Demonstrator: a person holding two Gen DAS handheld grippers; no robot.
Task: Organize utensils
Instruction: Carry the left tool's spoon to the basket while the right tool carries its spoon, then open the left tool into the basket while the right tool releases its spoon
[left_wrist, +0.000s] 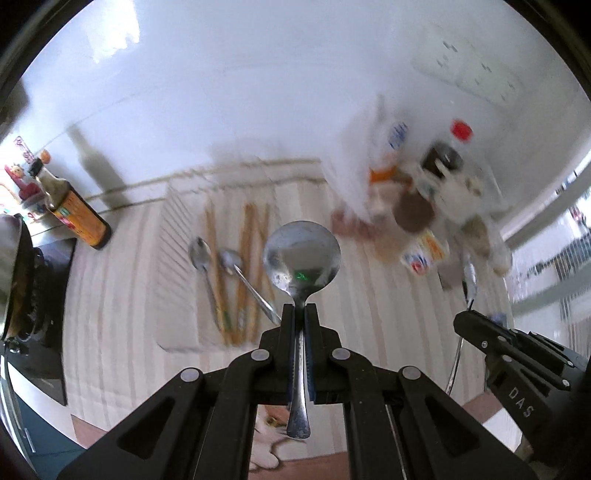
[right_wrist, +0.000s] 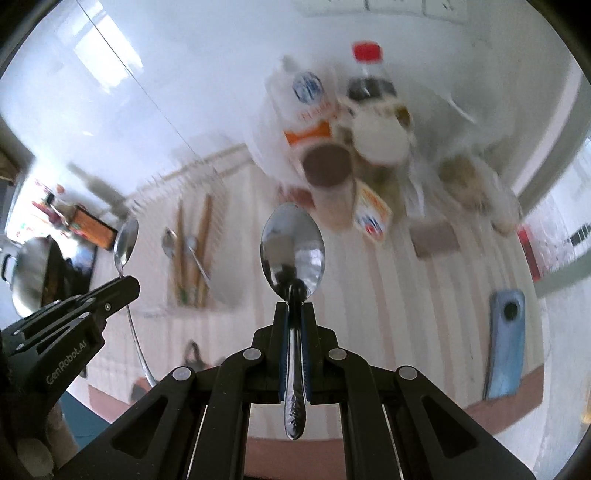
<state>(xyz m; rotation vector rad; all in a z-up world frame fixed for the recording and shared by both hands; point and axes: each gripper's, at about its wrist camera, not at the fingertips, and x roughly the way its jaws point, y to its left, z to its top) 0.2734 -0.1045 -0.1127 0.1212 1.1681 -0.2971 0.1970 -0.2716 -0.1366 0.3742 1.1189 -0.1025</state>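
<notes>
Both grippers closed on spoons, bowls toward 12 o'clock: left gripper (left_wrist: 300, 314) clamping round spoon (left_wrist: 302, 254), right gripper (right_wrist: 294, 312) oval spoon (right_wrist: 292, 254). Sorted chopsticks (left_wrist: 243, 266) on tray (left_wrist: 177, 258) at 10 o'clock, nearer left.

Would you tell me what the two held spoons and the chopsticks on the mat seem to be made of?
Left spoon and right spoon: probably polished steel, given their mirror-like reflections. Chopsticks: likely wood or bamboo, tan and matte, though blurred.

Printed "DAS" on the right gripper (left_wrist: 471, 317), right of the jaws; "GenRobot.AI" on the left gripper (right_wrist: 125, 286), left of them.
</notes>
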